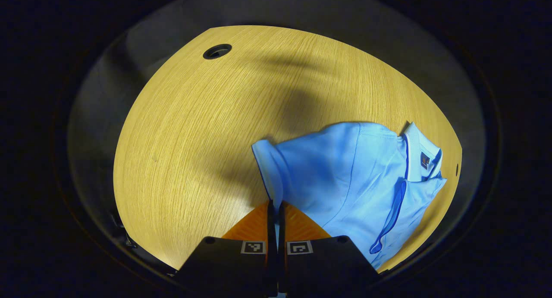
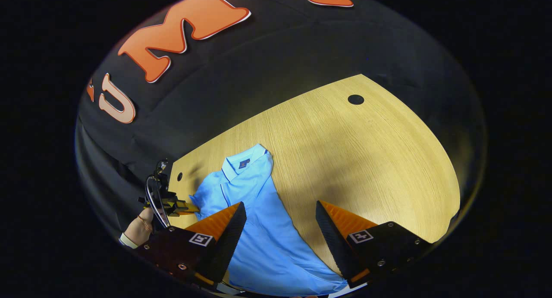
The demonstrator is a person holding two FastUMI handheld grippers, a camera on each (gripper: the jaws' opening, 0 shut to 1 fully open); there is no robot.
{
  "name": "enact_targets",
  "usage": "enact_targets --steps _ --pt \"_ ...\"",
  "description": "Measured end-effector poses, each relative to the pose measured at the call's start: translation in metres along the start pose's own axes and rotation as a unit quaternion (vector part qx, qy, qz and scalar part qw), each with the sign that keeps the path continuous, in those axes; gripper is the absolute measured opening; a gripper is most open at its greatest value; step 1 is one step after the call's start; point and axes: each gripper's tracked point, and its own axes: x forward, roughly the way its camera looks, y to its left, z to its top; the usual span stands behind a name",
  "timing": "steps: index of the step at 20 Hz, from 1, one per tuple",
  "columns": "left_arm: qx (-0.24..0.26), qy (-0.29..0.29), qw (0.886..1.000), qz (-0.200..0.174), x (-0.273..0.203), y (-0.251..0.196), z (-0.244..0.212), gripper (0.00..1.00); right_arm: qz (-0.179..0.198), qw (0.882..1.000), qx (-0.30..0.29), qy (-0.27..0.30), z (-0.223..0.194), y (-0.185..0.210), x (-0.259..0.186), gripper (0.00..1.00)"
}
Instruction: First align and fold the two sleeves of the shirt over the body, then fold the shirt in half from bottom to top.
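Shirt (image 1: pixel 345 181) is spread on the wooden table (image 1: pixel 194 138), and its sleeve cuff (image 1: pixel 269 168) is pinched between the clamped fingers of the left gripper (image 1: pixel 275 207). Over the shirt's body the right gripper (image 2: pixel 280 222) is held (fingers spread wide, nothing gripped).

Light: bright pool on the bench (image 1: pixel 194 130), dim at the booth's edges
Shadows: broad soft patches across the wood, in both views
Focus: sharp centre, wood grain crisp
Distortion: strong fisheye bend at bench edges
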Motion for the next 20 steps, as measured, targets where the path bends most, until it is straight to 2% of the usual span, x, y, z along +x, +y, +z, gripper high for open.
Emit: enact_targets --steps 4,8,12,16,20 --pt "-0.002 -0.01 1.0 -0.018 -0.015 -0.007 0.001 0.04 -0.003 1.0 -0.009 -0.008 0.001 -0.003 -0.004 0.98" --pt "0.039 -0.046 0.998 -0.029 -0.048 -0.021 0.012 0.04 -0.003 1.0 -0.009 -0.01 0.003 -0.008 -0.007 0.99" --pt "0.063 -0.064 0.993 -0.072 -0.081 -0.071 0.011 0.04 -0.008 1.0 -0.011 -0.016 0.004 -0.016 -0.016 0.98" --pt "0.117 -0.084 0.986 -0.087 -0.102 -0.124 0.006 0.04 -0.011 1.0 -0.01 -0.019 0.003 -0.029 -0.022 0.99" --pt "0.149 -0.072 0.98 -0.11 -0.103 -0.181 -0.015 0.04 -0.017 1.0 -0.002 -0.016 0.0 -0.048 -0.026 0.99"
